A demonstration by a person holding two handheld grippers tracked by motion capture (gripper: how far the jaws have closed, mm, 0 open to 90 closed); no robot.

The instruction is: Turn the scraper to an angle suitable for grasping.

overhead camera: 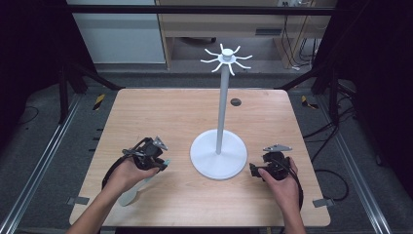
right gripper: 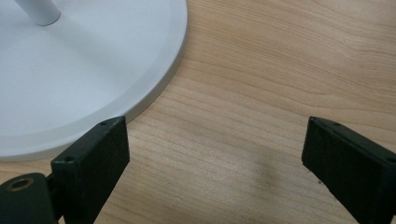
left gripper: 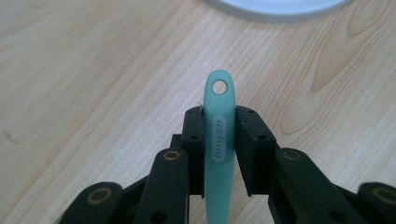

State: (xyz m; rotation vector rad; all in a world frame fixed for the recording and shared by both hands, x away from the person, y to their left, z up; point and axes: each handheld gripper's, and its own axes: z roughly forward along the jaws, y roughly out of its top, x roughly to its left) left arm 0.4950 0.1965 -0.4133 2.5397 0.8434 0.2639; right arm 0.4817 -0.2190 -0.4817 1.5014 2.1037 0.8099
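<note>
My left gripper (left gripper: 219, 135) is shut on the handle of a pale teal utensil (left gripper: 219, 140); the handle end with its round hanging hole sticks out beyond the pads. In the high view the left gripper (overhead camera: 163, 163) sits left of the white stand's round base (overhead camera: 218, 155), and the teal utensil's (overhead camera: 130, 195) broad end trails back under the person's left hand. The stand's pole (overhead camera: 222, 105) rises to a crown of curved white hooks (overhead camera: 227, 58). My right gripper (right gripper: 215, 163) is open over bare wood, just right of the base (right gripper: 70, 79); in the high view this right gripper (overhead camera: 253, 170) sits low.
The wooden table (overhead camera: 165, 109) has a small dark round cap (overhead camera: 235, 102) near its far edge. Black frame posts and cables stand around the table. A dark floor lies beyond the edges.
</note>
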